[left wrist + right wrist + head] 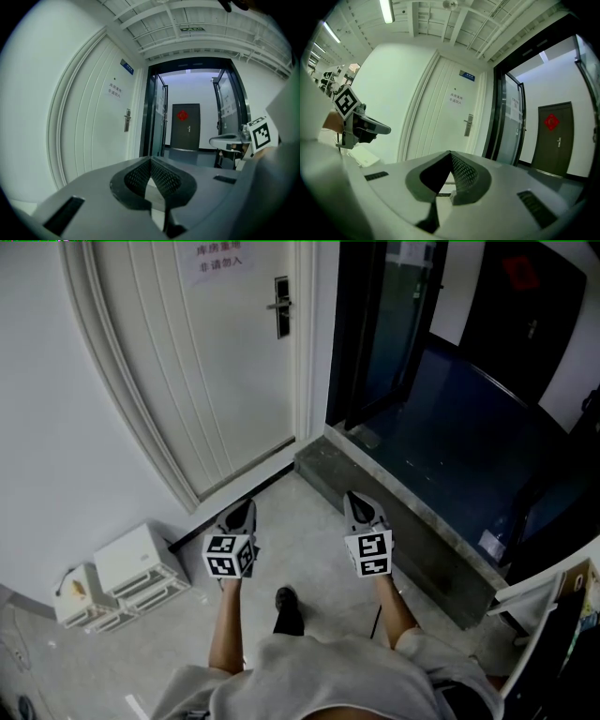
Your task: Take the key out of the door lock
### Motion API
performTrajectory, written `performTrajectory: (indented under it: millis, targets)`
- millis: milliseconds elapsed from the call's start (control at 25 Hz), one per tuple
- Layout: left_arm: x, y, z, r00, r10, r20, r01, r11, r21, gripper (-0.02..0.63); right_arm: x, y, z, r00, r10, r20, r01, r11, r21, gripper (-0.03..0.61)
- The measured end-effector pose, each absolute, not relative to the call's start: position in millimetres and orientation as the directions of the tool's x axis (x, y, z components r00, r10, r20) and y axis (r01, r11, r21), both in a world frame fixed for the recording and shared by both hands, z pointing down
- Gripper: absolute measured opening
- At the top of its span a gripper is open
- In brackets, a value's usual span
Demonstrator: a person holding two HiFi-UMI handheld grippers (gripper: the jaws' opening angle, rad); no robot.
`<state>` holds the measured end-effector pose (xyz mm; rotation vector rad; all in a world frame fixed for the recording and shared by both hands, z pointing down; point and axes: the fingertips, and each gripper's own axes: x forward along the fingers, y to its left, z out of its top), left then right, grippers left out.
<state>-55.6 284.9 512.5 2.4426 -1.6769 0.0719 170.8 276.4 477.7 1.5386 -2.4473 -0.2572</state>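
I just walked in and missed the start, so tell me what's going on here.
A person stands a few steps from a closed white door, holding a gripper in each hand. The left gripper and right gripper both point toward the door, jaws shut and empty. Neither has reached the door lock yet, and a key there is too small to make out.
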Motion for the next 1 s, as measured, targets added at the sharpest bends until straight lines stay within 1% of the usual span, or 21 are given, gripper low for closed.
performTrajectory:
  millis: [480,760,1000]
  targets:
    - [-120.3,115.9,484.5,0.401,-0.911,0.100,-0.914,-0.389,0.118,0.018,104.9,123.8,441.5,-0.381,-0.921,0.085,-0.866,0.387,0.315,0.023]
    - [-139.2,54.3,488.1,0.421,-0.901,0.103,-0.905,-0.409,0.116,0.018,86.1,68.6,448.1,-0.356,-0.930,0.091,-0.877,0.367,0.310,0.023]
    - [-137.6,21.1,493.3,0.434,-0.894,0.114,-0.899,-0.422,0.115,0.018,89.1,39.8,457.6,-0.339,-0.936,0.097,-0.887,0.352,0.298,0.023]
